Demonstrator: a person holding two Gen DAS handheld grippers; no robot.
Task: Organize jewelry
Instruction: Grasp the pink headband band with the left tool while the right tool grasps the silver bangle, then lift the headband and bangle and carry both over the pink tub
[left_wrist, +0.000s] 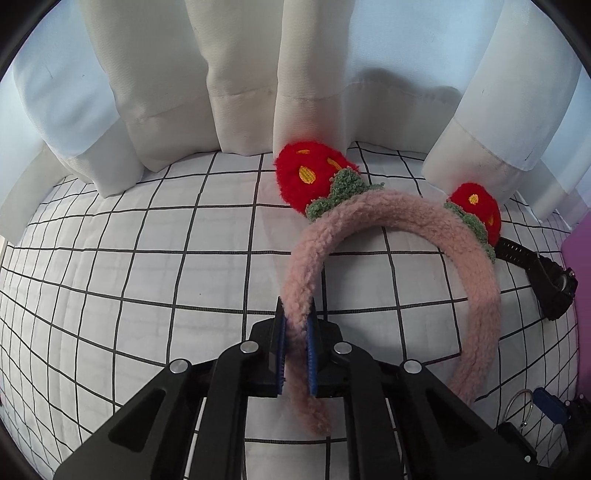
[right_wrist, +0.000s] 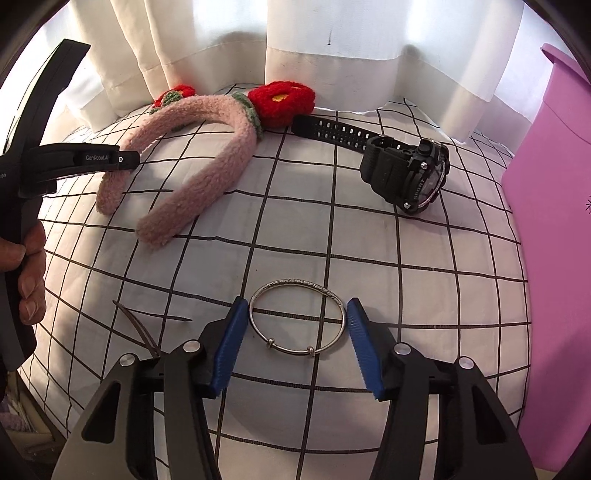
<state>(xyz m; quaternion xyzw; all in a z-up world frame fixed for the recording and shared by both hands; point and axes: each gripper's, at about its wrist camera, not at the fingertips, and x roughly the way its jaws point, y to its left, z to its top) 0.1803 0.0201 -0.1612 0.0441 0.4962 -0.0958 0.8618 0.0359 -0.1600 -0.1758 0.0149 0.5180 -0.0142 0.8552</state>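
My left gripper (left_wrist: 296, 314) is shut on one leg of a fluffy pink headband (left_wrist: 406, 221) with two red strawberry ears; the band lies on the checked cloth. It also shows in the right wrist view (right_wrist: 207, 147), with the left gripper (right_wrist: 125, 160) at its left end. My right gripper (right_wrist: 295, 308) is open, its blue pads either side of a silver bangle (right_wrist: 299, 321) lying flat on the cloth. A black sport watch (right_wrist: 406, 173) lies beyond, at the right; it also shows in the left wrist view (left_wrist: 546, 284).
White curtains (right_wrist: 314, 44) hang along the far edge of the table. A purple box (right_wrist: 554, 221) stands at the right. The bangle (left_wrist: 521, 406) and right gripper show at the lower right of the left wrist view. A thin dark strap piece (right_wrist: 144, 328) lies near the right gripper.
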